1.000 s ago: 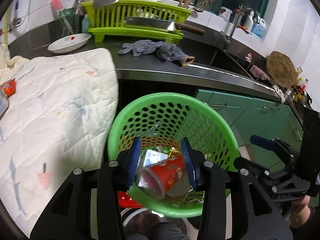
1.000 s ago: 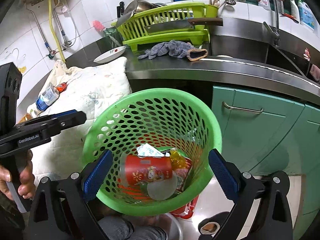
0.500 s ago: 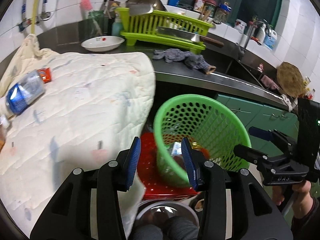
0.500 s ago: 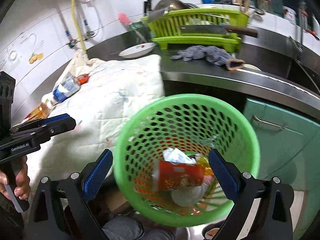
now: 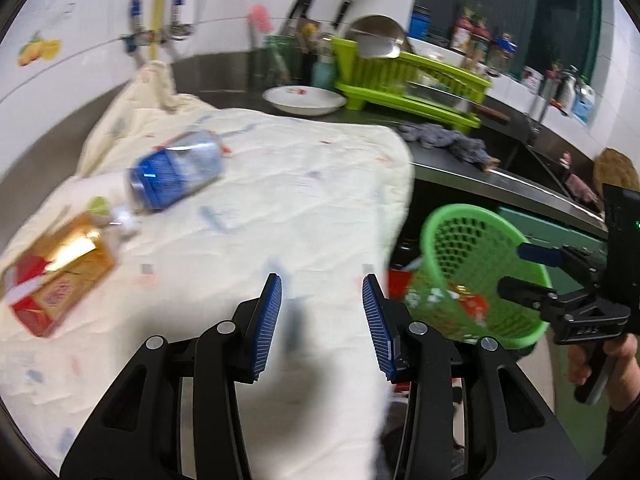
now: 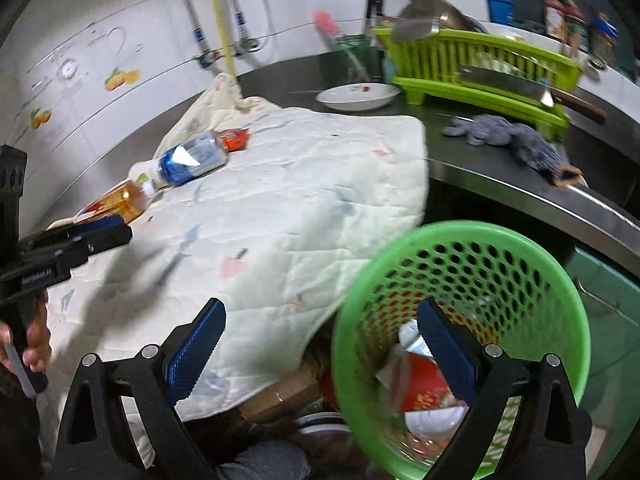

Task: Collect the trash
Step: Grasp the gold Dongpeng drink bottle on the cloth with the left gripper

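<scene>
A green perforated basket (image 6: 568,292) (image 5: 472,216) stands beside the counter and holds a red cup (image 6: 420,388) and other wrappers. On the white quilted cloth (image 5: 288,184) lie a blue-labelled plastic bottle (image 5: 176,176) (image 6: 192,158), a red and gold carton (image 5: 56,276) (image 6: 116,202) and a small orange wrapper (image 6: 234,138). My left gripper (image 5: 322,312) is open and empty above the cloth. My right gripper (image 6: 320,344) is open wide and empty over the basket's left rim.
A white bowl (image 5: 304,100), a green dish rack (image 5: 412,80) with a cleaver, and a grey rag (image 6: 508,140) sit on the dark counter. Teal cabinets (image 6: 612,320) stand to the right. A cardboard box (image 6: 280,396) lies under the cloth edge.
My left gripper let the red cup go into the basket, then swung left over the cloth. The right view also turned left, so the basket now sits at its right.
</scene>
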